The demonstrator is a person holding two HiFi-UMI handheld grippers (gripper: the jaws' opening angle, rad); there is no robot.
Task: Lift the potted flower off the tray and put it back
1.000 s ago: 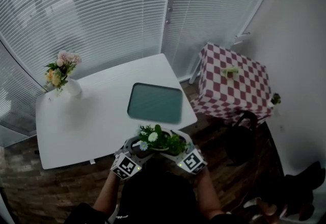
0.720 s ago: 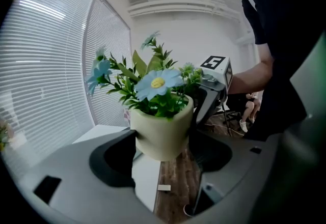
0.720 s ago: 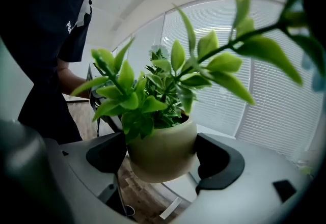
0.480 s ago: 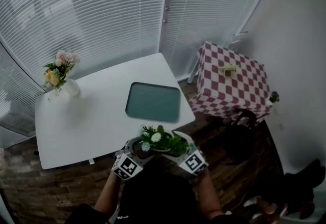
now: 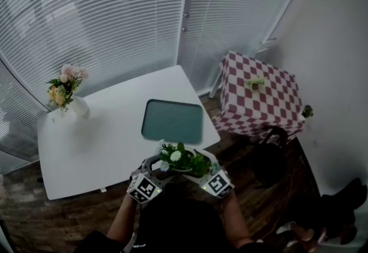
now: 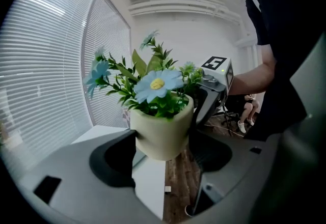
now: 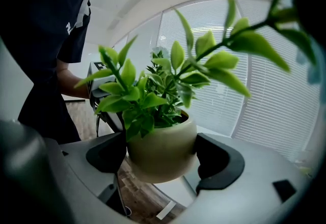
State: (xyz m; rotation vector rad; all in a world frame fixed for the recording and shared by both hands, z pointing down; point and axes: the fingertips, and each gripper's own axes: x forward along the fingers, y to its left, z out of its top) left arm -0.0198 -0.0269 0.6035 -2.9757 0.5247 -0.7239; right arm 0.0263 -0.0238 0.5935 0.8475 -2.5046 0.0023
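head view: the potted flower (image 5: 181,158) hangs in the air between the left gripper (image 5: 156,164) and the right gripper (image 5: 202,165). it is close to the person's body and short of the near edge of the white table (image 5: 103,137). the tray (image 5: 172,121) lies bare on that table, well apart from the flower. over the last second the flower has barely moved against the grippers; only the table and tray drift a little in frame. so the lift looks done, and the return to the tray has not begun.

left gripper view: its jaws are clamped on the cream pot, pads against both sides, with the floor (image 6: 178,182) showing beneath.

right gripper view: its jaws grip the same pot from the opposite side, the base hanging free.
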